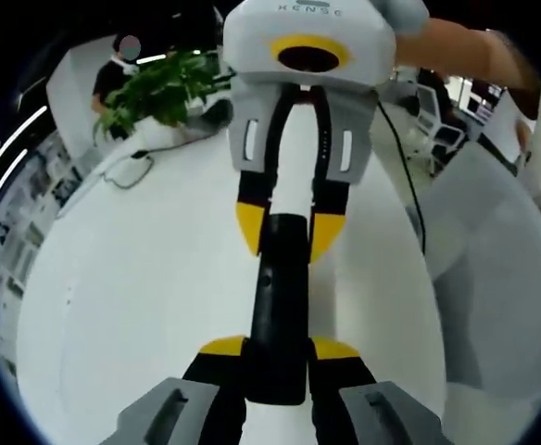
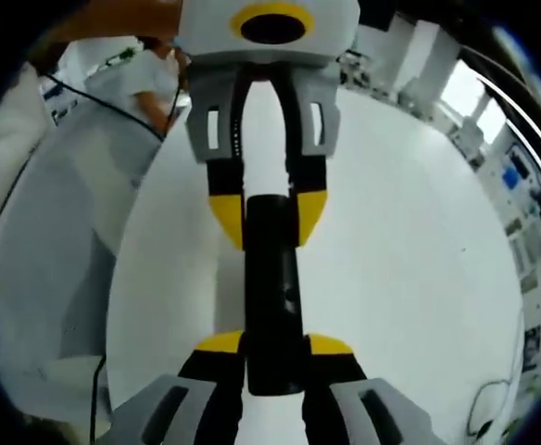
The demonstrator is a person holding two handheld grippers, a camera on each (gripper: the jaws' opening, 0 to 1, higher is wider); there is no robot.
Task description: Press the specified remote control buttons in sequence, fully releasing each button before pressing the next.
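A long black remote control is held above the white table, gripped at both ends. My left gripper rises from the bottom of the left gripper view, its yellow-tipped jaws shut on the remote's near end. My right gripper comes down from the top and is shut on the far end. In the right gripper view the same remote runs from my right gripper up to my left gripper. A small side button shows on the remote's edge; its face is not visible.
A green plant and a thin black cable sit at the table's far edge. A person in white clothes stands close beside the table. Another cable hangs by that person's clothing.
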